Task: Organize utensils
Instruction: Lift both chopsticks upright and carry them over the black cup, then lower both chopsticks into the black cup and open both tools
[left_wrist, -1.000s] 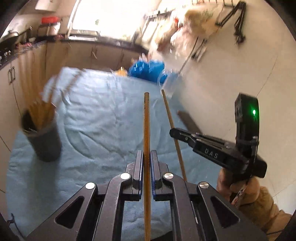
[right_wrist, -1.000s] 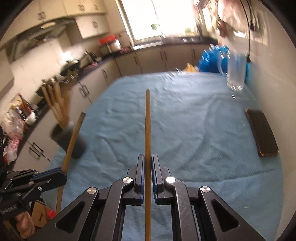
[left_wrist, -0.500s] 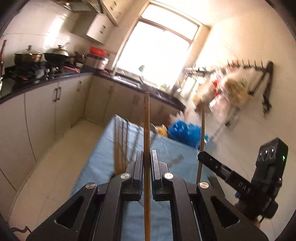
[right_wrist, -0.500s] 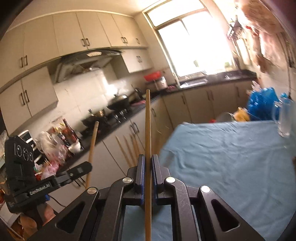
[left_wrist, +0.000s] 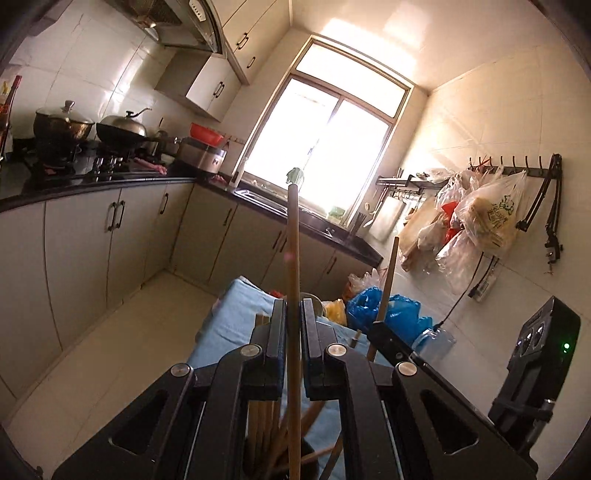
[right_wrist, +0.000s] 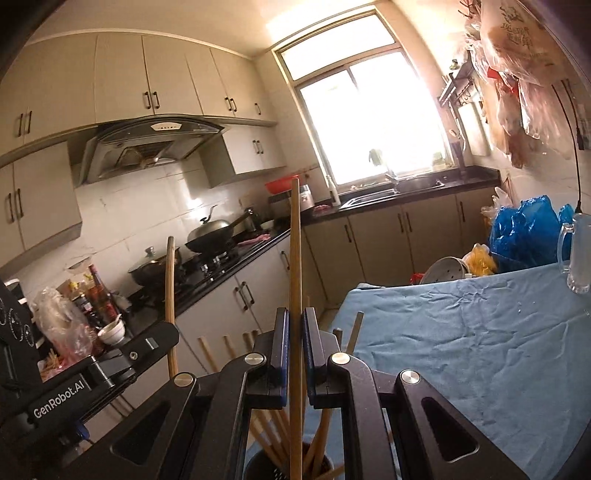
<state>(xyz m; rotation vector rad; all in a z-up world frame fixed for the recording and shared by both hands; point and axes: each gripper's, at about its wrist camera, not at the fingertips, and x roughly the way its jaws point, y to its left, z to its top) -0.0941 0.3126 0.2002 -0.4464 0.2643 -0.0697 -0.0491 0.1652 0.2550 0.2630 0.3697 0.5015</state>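
- Your left gripper (left_wrist: 293, 354) is clamped on one wooden chopstick (left_wrist: 293, 258); its long axis runs toward 12 o'clock, tip up against the window (left_wrist: 332, 140).
- Your right gripper (right_wrist: 294, 354) is clamped on a second chopstick (right_wrist: 294, 258), likewise toward 12.
- The dark holder cup (right_wrist: 280, 467), already bristling with chopsticks, sits at 6 o'clock directly below both sets of jaws; each stick's lower end appears to reach into or just over its mouth.
- Judgement: both hands look about equally near; the drop is straight down.
- The cup stands near the left edge of the blue cloth (right_wrist: 480, 350); open cloth lies toward 3 o'clock, and the glass mug (right_wrist: 578, 254) is well apart.
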